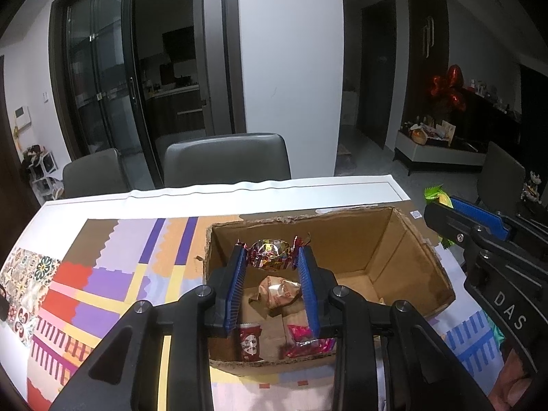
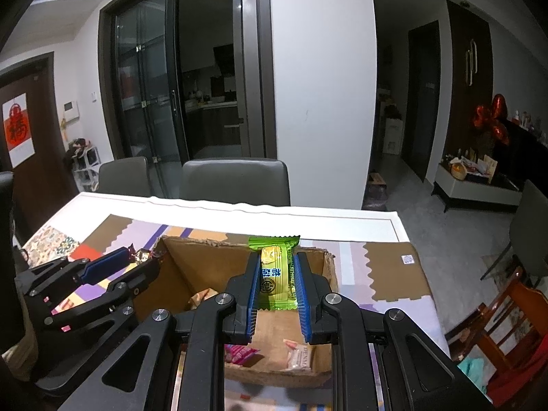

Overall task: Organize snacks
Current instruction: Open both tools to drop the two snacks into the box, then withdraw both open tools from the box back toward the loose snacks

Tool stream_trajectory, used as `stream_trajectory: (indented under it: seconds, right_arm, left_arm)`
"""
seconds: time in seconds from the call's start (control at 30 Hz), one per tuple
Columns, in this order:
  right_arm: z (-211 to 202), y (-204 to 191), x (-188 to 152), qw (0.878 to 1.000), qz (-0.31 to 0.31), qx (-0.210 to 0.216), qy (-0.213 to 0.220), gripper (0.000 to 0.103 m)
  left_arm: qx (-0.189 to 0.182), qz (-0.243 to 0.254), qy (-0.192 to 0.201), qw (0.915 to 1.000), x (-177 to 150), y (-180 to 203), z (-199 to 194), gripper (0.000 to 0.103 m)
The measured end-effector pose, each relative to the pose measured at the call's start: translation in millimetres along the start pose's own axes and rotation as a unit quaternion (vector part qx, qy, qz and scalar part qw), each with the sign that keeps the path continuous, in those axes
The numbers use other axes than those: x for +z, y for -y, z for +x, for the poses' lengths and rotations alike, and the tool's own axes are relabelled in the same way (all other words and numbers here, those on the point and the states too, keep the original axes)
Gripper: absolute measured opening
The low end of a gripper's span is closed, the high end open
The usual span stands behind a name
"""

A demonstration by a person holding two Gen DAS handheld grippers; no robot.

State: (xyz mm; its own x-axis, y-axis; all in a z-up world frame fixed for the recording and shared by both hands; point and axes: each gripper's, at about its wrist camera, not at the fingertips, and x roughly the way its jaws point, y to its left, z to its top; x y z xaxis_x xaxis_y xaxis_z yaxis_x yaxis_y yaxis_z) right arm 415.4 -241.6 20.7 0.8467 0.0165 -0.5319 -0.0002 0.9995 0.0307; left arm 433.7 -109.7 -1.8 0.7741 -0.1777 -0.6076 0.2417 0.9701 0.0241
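An open cardboard box [image 1: 387, 239] stands on the patterned table cover. My left gripper [image 1: 271, 251] hangs over its near-left part, shut on a foil-wrapped candy [image 1: 270, 257] with twisted ends. Below it in the box lie a crumpled beige wrapper [image 1: 279, 293], a small red packet [image 1: 250, 342] and a pink packet [image 1: 304, 340]. My right gripper [image 2: 278, 257] is shut on a green snack packet [image 2: 275, 274] over the box's [image 2: 205, 267] far side. In the right wrist view the left gripper [image 2: 137, 257] shows at the left with the candy [image 2: 142, 255].
The colourful table cover [image 1: 102, 274] lies around the box, with a white table border [image 1: 274, 188] beyond it. Two grey chairs [image 1: 226, 157] [image 1: 92, 171] stand behind the far edge. A wooden chair [image 2: 507, 325] is off the table's right side.
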Motion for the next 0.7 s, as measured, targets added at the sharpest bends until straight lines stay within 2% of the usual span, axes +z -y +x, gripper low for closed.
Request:
stream_trajectory:
  seconds: [0.07, 0.13, 0.27, 0.37, 0.43, 0.5, 0.7]
  right_arm:
    - [5.2, 0.0, -0.1, 1.000, -0.001, 0.001, -0.007, 0.021]
    - [10.5, -0.8, -0.6, 1.000, -0.002, 0.003, -0.014, 0.021]
    - [20.0, -0.7, -2.6, 0.999, -0.001, 0.006, -0.032, 0.023]
    - [22.8, -0.2, -3.1, 0.999, -0.004, 0.001, -0.035, 0.037]
    - [21.9, 0.2, -3.5, 0.999, -0.003, -0.002, -0.033, 0.053]
    - [18.7, 0.0, -3.2, 1.000, -0.003, -0.007, -0.027, 0.061]
    - [9.8, -1.2, -0.8, 1.000, -0.005, -0.012, -0.014, 0.062]
  left_arm:
    - [-0.001, -0.001, -0.003, 1.0000, -0.5, 0.4, 2.6, 0.035]
    - [0.000, -0.003, -0.006, 1.0000, -1.6, -0.3, 4.2, 0.044]
    - [0.005, -0.008, -0.005, 0.9999, -2.4, -4.1, 5.6, 0.050]
    - [0.012, -0.010, -0.005, 0.9999, -3.3, -6.6, 4.1, 0.053]
    - [0.016, -0.011, -0.002, 0.9998, -3.2, -8.9, 2.0, 0.059]
    - [0.020, -0.010, 0.000, 0.9997, -3.5, -9.6, -0.2, 0.062]
    - [0.024, -0.011, 0.007, 0.9996, -2.3, -10.4, -7.8, 0.068]
